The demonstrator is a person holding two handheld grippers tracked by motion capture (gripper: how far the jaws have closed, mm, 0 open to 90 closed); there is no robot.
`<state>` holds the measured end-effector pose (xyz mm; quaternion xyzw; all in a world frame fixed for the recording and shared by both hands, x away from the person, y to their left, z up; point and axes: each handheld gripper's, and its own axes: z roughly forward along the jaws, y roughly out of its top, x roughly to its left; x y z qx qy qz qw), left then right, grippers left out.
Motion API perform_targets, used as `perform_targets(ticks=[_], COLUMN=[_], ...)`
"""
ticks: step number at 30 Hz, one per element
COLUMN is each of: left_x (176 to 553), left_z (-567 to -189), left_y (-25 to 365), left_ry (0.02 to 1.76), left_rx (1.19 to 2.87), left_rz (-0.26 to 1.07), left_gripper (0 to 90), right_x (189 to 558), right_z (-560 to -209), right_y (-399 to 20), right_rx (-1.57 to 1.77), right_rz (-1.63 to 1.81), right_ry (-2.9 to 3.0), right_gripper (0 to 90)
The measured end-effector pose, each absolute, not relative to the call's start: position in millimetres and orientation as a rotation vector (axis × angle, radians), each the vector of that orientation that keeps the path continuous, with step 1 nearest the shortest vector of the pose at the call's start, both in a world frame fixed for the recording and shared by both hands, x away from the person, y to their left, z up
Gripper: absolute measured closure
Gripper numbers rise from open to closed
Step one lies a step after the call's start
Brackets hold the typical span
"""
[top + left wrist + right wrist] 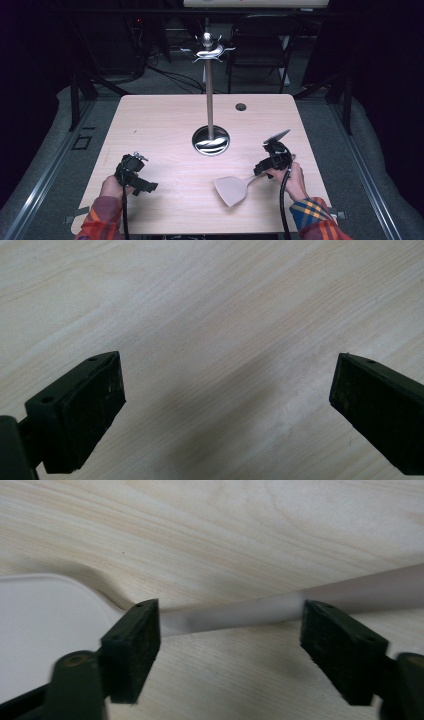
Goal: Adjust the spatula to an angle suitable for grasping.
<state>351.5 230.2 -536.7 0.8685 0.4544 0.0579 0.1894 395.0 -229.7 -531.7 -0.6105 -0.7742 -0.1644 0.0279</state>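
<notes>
A pale spatula lies flat on the wooden table at the front right, blade toward the front, handle pointing right. My right gripper hovers over the handle end. In the right gripper view its jaws stand apart, and the spatula's handle runs across between them, untouched by the pads. My left gripper rests low at the front left; its jaws are wide open over bare wood with nothing between them.
A metal utensil stand rises from a round base at the table's centre, with hooks at its top. A small cable hole sits at the back right. A dark chair stands behind the table.
</notes>
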Motion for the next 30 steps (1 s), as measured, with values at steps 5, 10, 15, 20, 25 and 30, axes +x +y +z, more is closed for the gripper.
perform_targets(ticks=[5, 10, 15, 20, 25, 30], left_x=[351.6, 351.7, 351.3, 351.7, 351.2, 351.6], left_z=[-536.9, -536.7, -538.0, -538.2, -538.4, -538.1], left_y=[230.3, 231.3, 228.5, 229.0, 228.4, 229.6], left_ry=[1.277, 1.279, 1.263, 1.270, 1.273, 1.273], left_rx=[2.442, 2.444, 2.463, 2.462, 2.471, 2.464], left_rz=[0.160, 0.162, 0.155, 0.157, 0.160, 0.158], left_gripper=[1.2, 1.3, 1.4, 1.7, 2.6, 2.7], right_x=[399.3, 400.0, 400.3, 403.7, 408.3, 403.3], right_z=[-530.6, -530.1, -536.0, -532.0, -533.9, -537.3], right_y=[-225.8, -228.2, -235.7, -229.1, -213.7, -215.6], right_rx=[-1.894, -1.863, -1.858, -1.854, -1.843, -1.868], right_rz=[-0.532, -0.439, -0.407, -0.505, -0.446, -0.345], right_ry=[-2.381, -2.370, -2.340, -2.392, -2.472, -2.425], right_gripper=[20.8, 19.8, 18.5, 18.2, 13.2, 15.8])
